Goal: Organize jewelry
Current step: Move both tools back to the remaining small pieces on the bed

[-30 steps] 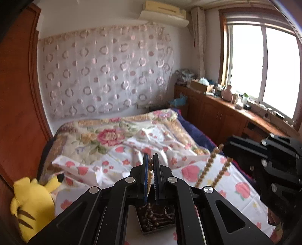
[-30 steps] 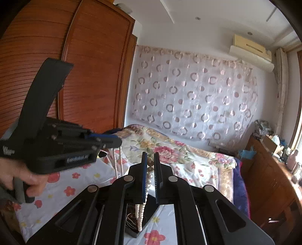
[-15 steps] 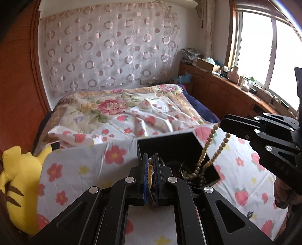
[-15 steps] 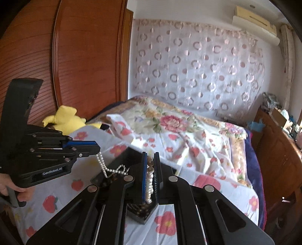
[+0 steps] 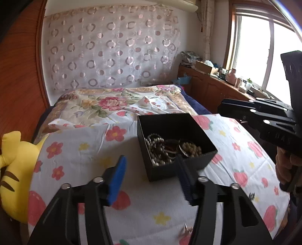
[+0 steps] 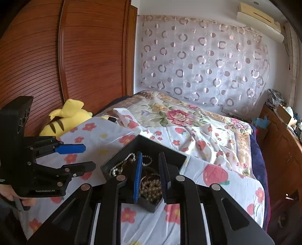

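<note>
The black box sits on the floral sheet, its near corner toward the grippers. The beaded strands lie coiled inside, below the rim. The left gripper is opening, jaws wide, nothing between them, box corner at its 1 o'clock. The right gripper is opening narrowly above the box, holding nothing. Bare sheet lies at the box's 9 o'clock; the yellow plush borders the bed's edge.

Daylight pours through the window on the right, above a long wooden cabinet. A circle-patterned curtain covers the far wall, a ribbed wooden wardrobe stands on the left, and an air conditioner sits high up. The bed wears floral sheets.
</note>
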Motion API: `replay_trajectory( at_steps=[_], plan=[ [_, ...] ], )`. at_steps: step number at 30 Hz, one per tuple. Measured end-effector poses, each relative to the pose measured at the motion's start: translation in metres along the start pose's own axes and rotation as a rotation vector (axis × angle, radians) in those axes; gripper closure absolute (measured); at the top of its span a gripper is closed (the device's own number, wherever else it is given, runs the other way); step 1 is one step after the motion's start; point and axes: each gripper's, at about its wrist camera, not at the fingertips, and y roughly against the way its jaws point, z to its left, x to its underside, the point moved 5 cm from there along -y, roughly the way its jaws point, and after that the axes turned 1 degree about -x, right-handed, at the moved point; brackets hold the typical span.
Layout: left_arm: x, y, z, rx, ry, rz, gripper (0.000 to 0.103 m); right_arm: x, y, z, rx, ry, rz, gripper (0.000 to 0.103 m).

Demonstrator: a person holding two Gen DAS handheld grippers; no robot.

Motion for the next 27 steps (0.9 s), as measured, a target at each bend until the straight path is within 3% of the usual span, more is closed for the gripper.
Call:
replay_trajectory(
  at_steps=[3,8,14,16,27],
  plan=[
    [0.008,0.010,-0.003,-0.016,-0.023,-0.019,0.024,0.018,0.014,0.007,-0.019,0.011,0.010,0.083],
    [0.029,0.020,-0.002,-0.026,-0.026,-0.014,0.016,0.060,0.030,0.017,-0.039,0.043,0.061,0.081],
    [0.062,0.030,-0.004,-0.016,-0.014,0.014,0.014,0.112,0.037,0.022,-0.073,0.048,0.149,0.075],
    [0.067,0.032,-0.006,-0.005,-0.013,0.024,0.014,0.125,0.037,0.019,-0.078,0.043,0.186,0.065],
    [0.075,0.036,-0.017,0.013,-0.003,0.025,0.014,0.174,0.046,0.021,-0.134,0.039,0.272,0.064]
  ],
)
